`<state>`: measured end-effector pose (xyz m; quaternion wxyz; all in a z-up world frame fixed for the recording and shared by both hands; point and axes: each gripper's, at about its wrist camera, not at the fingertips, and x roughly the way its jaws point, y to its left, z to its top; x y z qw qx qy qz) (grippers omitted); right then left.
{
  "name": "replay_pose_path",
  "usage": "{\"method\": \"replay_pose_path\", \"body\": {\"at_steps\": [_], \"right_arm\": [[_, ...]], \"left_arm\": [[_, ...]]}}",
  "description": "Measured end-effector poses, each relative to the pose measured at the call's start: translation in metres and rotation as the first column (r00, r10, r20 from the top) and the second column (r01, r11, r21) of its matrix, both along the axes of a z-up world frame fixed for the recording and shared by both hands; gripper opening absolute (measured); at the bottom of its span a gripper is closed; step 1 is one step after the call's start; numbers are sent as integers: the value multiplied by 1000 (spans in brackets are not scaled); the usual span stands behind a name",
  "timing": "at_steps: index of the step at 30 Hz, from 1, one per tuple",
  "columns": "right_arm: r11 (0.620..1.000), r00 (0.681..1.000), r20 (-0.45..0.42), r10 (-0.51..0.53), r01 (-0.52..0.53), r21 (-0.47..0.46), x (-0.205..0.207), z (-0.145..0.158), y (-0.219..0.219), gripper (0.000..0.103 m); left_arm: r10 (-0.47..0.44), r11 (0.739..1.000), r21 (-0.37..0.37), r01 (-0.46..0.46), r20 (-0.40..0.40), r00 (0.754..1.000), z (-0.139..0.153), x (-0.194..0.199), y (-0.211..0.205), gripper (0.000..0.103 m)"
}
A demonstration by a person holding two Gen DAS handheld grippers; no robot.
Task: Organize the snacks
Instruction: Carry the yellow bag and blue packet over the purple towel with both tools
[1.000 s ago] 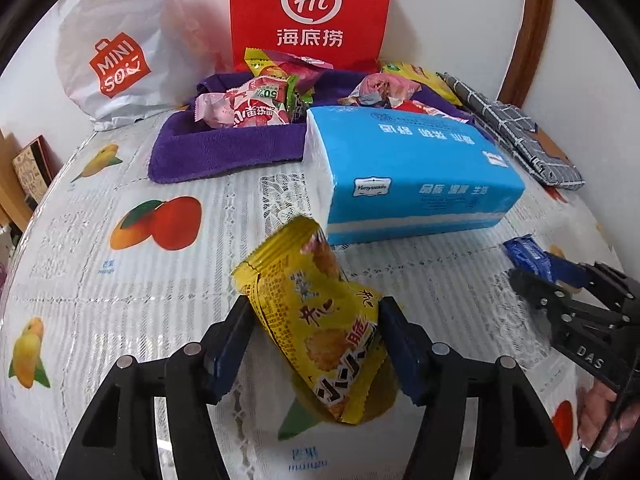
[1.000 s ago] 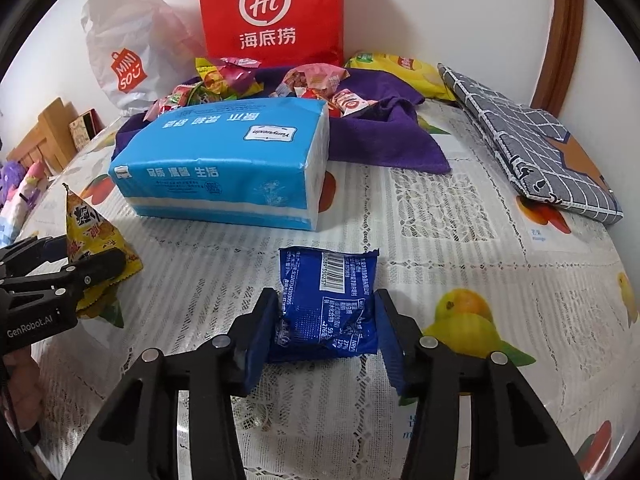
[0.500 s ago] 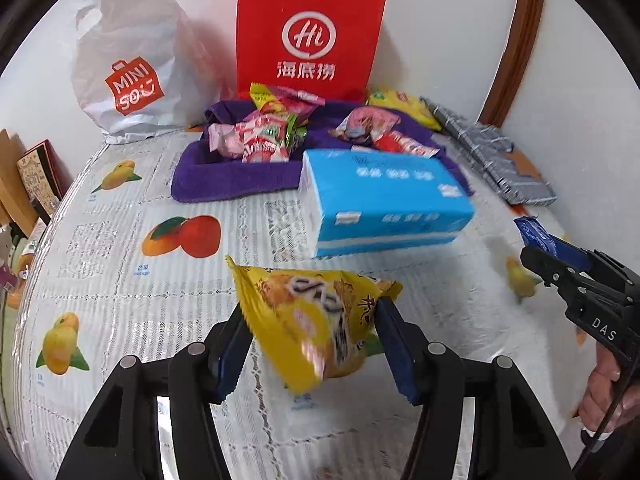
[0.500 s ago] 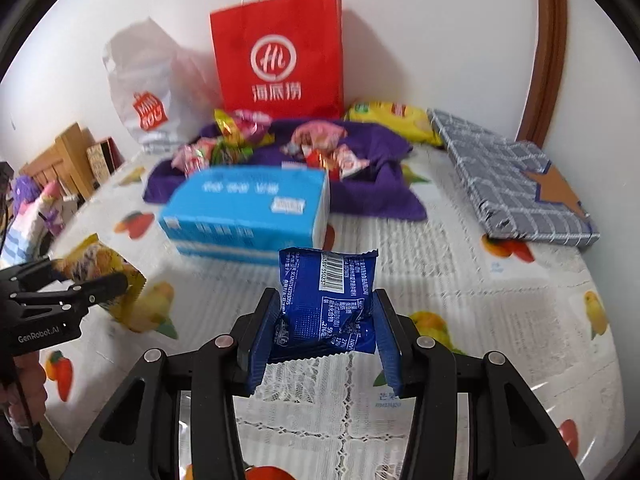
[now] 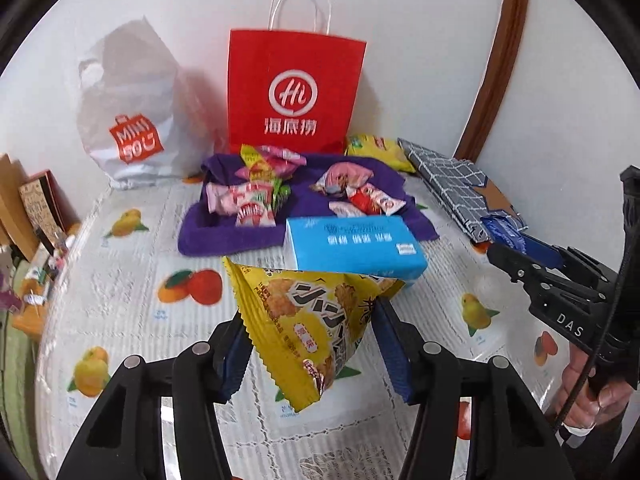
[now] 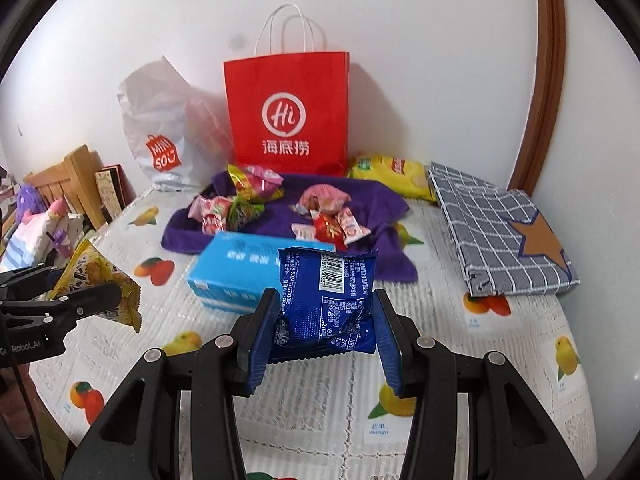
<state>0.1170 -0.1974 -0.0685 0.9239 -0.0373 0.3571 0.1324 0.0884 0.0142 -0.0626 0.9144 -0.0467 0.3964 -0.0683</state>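
Held aloft over the table's (image 5: 132,312) near edge: yellow snack packet (image 5: 308,320) pinched in the left gripper (image 5: 310,354), jaws just closing tighter; blue snack packet (image 6: 330,304) clamped in the right gripper (image 6: 324,344).

Fruit-print table (image 6: 500,360): tissue pack (image 6: 236,276), towel (image 6: 376,208)

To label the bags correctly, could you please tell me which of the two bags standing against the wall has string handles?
The red paper bag with the white circle logo; the crinkled white plastic bag beside it has none visible.
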Motion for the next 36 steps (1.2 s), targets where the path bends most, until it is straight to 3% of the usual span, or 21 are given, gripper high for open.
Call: {"method": "replay_pose_path", "body": {"at_steps": [15,29,36], "right_arm": [[1000,999,37,-7,6,16,55,37,3,46],[999,999,51,-7,4,46,125,42,18,46],[999,999,53,7,-9,43,150,38,30,46]], "left_arm": [[25,999,26,-25,31,999,40,50,10,55],[38,999,-2,-38,66,997,61,119,25,55],[32,999,-5,-32,58,998,58,147,29,55]]}}
